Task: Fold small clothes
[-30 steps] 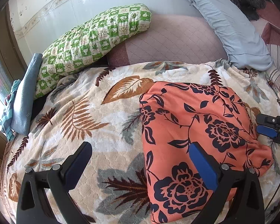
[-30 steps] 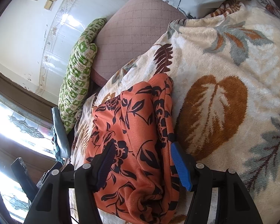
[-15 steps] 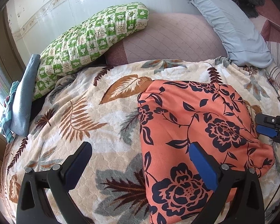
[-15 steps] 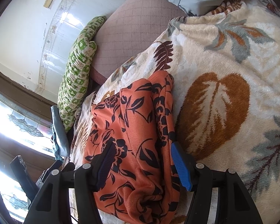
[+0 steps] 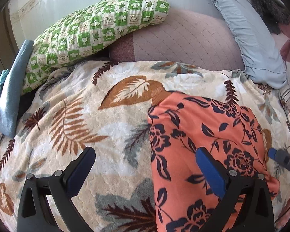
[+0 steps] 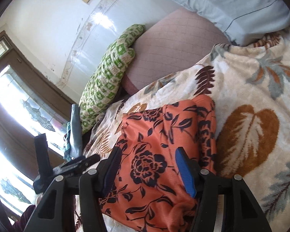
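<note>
Far left: blue-grey folded cloth (image 5: 13, 89) at the bed's edge, then green checked pillow (image 5: 90, 27), both well apart from the work.

Left gripper (image 5: 145, 174) spread wide and empty, straddling the left edge of the orange floral garment (image 5: 199, 135), which lies flat on the leaf-print blanket (image 5: 77, 116) covering the bed. Risk here: closing in this spot likely pinches plush blanket pile along with the thin fabric, dragging the bedding and spoiling the fold.

Right gripper (image 6: 147, 166) partly open, jaws just narrowed, garment under and between them but no pinch visible. Risk: catching only the top layer of the bunched right edge, leaving the lower layer behind; also the two grippers sit near each other and may collide.

No brand, label or legible writing anywhere.
</note>
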